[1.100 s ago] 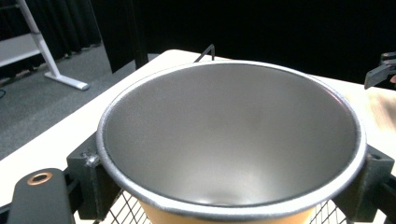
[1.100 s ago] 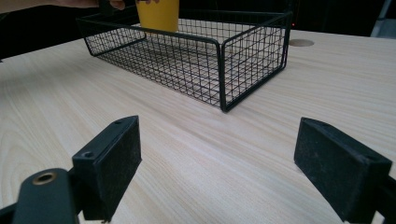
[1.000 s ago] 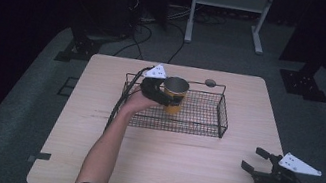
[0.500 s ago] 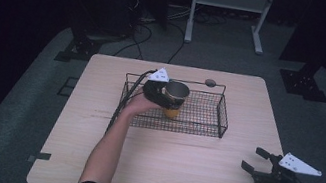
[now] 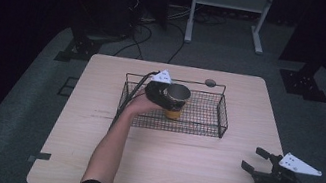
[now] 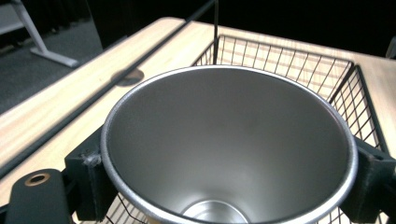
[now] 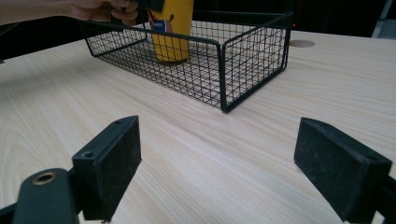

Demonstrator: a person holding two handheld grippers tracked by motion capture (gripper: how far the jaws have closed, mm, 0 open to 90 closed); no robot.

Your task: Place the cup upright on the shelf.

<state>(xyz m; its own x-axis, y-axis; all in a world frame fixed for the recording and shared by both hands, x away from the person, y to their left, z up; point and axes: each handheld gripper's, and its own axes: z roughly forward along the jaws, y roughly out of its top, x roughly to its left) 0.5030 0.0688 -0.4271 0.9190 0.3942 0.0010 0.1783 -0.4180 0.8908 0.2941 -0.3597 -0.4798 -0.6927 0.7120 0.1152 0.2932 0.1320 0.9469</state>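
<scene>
A yellow cup (image 5: 173, 113) with a steel inside (image 6: 229, 140) stands upright in the left part of a black wire basket (image 5: 222, 117) at the middle back of the table. My left gripper (image 5: 172, 104) is shut on the cup's rim, one jaw on each side (image 6: 229, 182). In the right gripper view the cup (image 7: 172, 32) seems to rest on the basket (image 7: 252, 60) floor, with the hand (image 7: 93, 9) beside it. My right gripper (image 5: 253, 159) is open over the table's near right, nothing between its jaws (image 7: 224, 172).
The light wood table (image 5: 177, 170) has bare surface between the basket and the near edge. A small round grey disc (image 5: 210, 83) sits behind the basket. Cables and a white stand's legs (image 5: 224, 21) lie on the floor beyond the far edge.
My left gripper has sunk a little lower into the basket with the cup. The right gripper has stayed in place, open.
</scene>
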